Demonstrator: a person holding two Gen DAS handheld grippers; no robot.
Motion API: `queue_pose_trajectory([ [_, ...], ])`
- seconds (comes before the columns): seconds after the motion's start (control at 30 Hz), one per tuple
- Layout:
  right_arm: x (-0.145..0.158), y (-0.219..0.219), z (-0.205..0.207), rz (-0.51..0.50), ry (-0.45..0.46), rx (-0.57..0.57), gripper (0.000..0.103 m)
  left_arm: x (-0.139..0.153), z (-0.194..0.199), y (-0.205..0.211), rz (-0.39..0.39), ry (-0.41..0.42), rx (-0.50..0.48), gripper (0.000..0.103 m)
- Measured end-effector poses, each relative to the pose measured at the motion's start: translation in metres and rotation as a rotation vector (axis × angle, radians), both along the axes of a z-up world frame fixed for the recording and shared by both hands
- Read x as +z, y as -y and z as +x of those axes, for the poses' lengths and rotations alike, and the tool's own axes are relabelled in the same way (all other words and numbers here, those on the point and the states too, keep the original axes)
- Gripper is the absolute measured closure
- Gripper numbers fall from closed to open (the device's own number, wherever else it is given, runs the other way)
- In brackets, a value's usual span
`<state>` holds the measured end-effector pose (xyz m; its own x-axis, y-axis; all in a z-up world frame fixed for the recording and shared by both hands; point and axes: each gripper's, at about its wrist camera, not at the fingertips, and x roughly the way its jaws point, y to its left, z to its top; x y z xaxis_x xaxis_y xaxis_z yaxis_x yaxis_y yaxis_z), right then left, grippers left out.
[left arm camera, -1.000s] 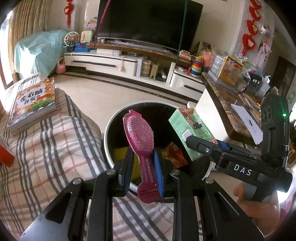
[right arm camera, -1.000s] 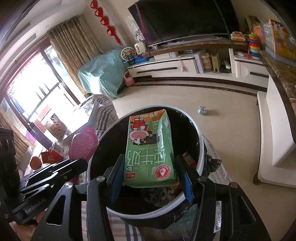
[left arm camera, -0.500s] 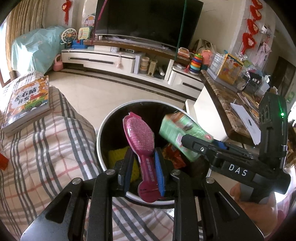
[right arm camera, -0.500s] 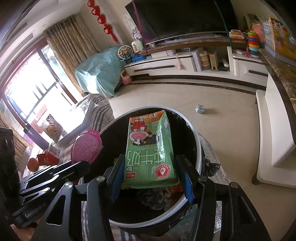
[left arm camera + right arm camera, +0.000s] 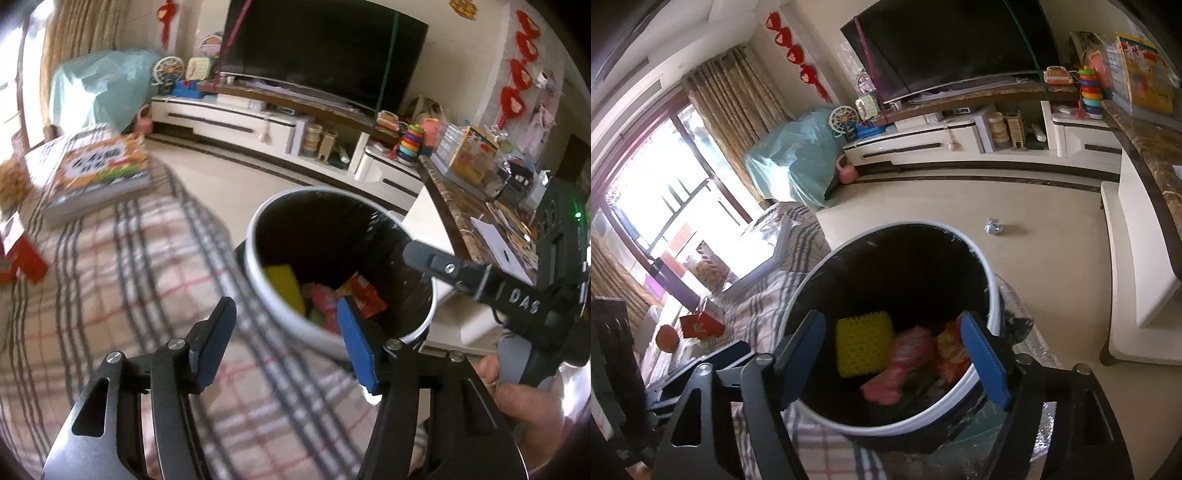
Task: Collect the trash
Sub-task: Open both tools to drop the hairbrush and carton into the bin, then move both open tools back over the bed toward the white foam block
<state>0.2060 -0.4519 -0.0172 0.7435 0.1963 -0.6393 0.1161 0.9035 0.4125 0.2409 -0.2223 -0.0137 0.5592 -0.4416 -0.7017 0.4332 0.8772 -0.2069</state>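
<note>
Cream floor tiles run from the long white TV cabinet (image 5: 960,144) at the top of both views down to a round white bin (image 5: 991,295) lined with a black bag, which sits low and central in each frame. A plaid-covered couch (image 5: 110,277) fills the left and lower left of the left wrist view, touching the bin's rim on that side; a picture book (image 5: 96,177) lies on it at upper left, with a red box (image 5: 22,254) at the far left edge.

Inside the bin, the pink brush (image 5: 897,365) lies on the other rubbish, blurred, its long axis slanting from lower left to upper right in the right wrist view. Just left of it lies a yellow studded pad (image 5: 862,343); a red and orange wrapper (image 5: 951,350) is on its right. The green carton cannot be made out.

Both claws stand open with nothing between their blue pads, and both have just been opening. The left claw (image 5: 284,339) hovers over the near left rim, half above the couch. The right claw (image 5: 892,354) hangs over the bin's mouth, its fingers well apart and straddling the rubbish without touching it.

Right of the bin the floor lies bare up to a white step below a marble tabletop (image 5: 1156,155); a small crumpled scrap (image 5: 993,226) lies on the tiles beyond the rim.
</note>
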Motion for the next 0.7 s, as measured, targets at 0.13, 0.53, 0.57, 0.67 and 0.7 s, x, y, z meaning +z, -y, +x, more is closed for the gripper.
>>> queue_pose_trajectory([
  [0.13,0.001,-0.011,-0.005,0.009,0.003,0.016,0.020,-0.005,-0.012,-0.026,-0.003,-0.014,0.043,0.043],
  [0.53,0.006,-0.070,-0.019,0.014,0.025,0.122,0.020,-0.014,-0.041,-0.103,-0.050,-0.048,0.189,0.041],
  [0.57,0.006,-0.076,-0.019,0.014,0.026,0.134,0.020,-0.015,-0.042,-0.107,-0.054,-0.052,0.198,0.041],
  [0.67,0.007,-0.092,-0.021,0.021,0.038,0.166,0.020,-0.019,-0.050,-0.124,-0.054,-0.060,0.228,0.041],
  [0.7,0.007,-0.098,-0.021,0.021,0.041,0.179,0.020,-0.019,-0.050,-0.127,-0.051,-0.061,0.234,0.041],
])
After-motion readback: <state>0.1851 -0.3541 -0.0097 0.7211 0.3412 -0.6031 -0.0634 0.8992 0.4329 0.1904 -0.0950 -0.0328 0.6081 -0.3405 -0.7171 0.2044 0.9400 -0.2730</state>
